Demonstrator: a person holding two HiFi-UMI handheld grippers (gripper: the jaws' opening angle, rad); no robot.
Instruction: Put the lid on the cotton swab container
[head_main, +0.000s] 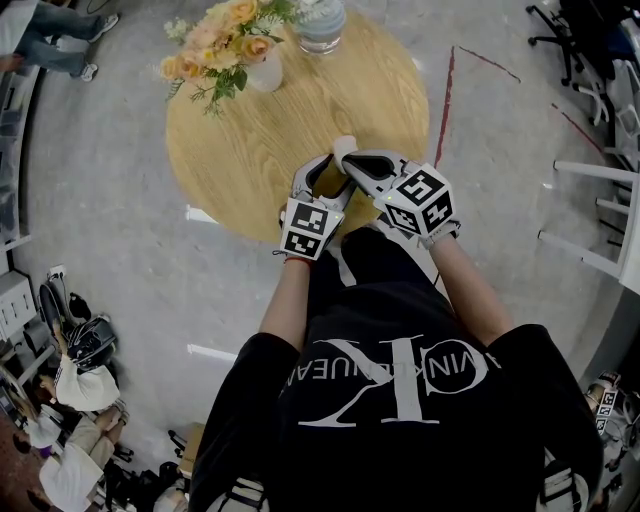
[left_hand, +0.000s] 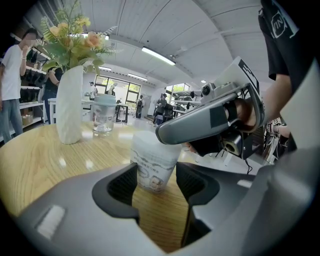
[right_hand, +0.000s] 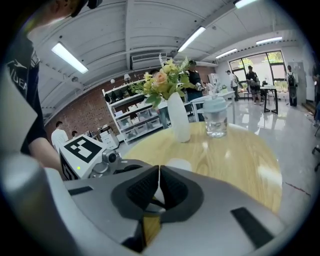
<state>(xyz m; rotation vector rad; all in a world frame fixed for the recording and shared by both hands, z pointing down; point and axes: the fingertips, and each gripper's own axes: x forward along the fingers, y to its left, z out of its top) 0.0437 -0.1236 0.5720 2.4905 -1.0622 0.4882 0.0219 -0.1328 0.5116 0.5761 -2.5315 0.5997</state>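
Observation:
The cotton swab container (left_hand: 150, 167), white and printed, stands near the front edge of the round wooden table (head_main: 250, 150). Its sides fill the gap between the fingertips of my left gripper (left_hand: 156, 172), which is shut on it. My right gripper (left_hand: 162, 135) lies across the container's top with its jaws shut and nothing visible between them. In the right gripper view the white lid (right_hand: 178, 164) shows just past the right gripper (right_hand: 159, 175). From the head view the container (head_main: 343, 144) peeks out beyond the left gripper (head_main: 335, 162) and the right gripper (head_main: 350, 158).
A white vase of flowers (head_main: 262, 70) and a glass jar with a pale lid (head_main: 321, 25) stand at the table's far side. People stand or sit at the left (head_main: 50, 40). White chairs (head_main: 600, 230) are at the right. A red line (head_main: 445, 95) marks the floor.

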